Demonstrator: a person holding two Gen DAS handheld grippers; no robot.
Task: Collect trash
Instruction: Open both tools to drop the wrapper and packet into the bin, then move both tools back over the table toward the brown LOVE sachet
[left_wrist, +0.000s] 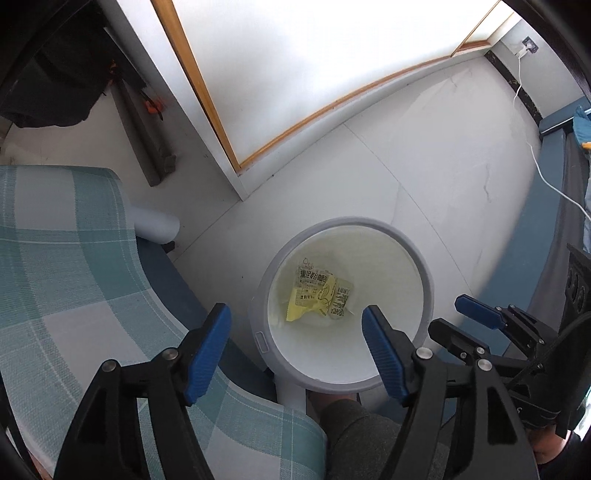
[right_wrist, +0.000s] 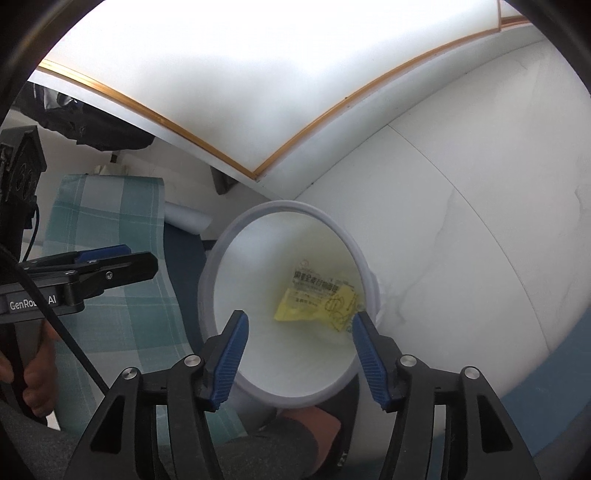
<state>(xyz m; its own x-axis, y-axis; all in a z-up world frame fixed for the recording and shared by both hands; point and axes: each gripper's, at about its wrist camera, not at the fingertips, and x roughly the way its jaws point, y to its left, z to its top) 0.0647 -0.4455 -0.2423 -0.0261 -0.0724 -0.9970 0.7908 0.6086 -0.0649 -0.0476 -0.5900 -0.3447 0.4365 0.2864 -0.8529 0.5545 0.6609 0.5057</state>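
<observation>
A yellow wrapper (left_wrist: 320, 295) lies at the bottom of the white bin (left_wrist: 424, 273), evidently dropped there as collected trash. Above the bin's mouth, the left hand-held gripper (left_wrist: 295, 343) and the right hand-held gripper (right_wrist: 299, 350) both point downward, jaws spread and holding nothing. A checked cushion (left_wrist: 62, 258) sits just beside the bin.

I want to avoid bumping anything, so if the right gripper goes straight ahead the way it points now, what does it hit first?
Probably nothing until the white trash bin's inside: the open right gripper points into its mouth, toward the yellow wrapper at the bottom. Depth is unclear.
</observation>
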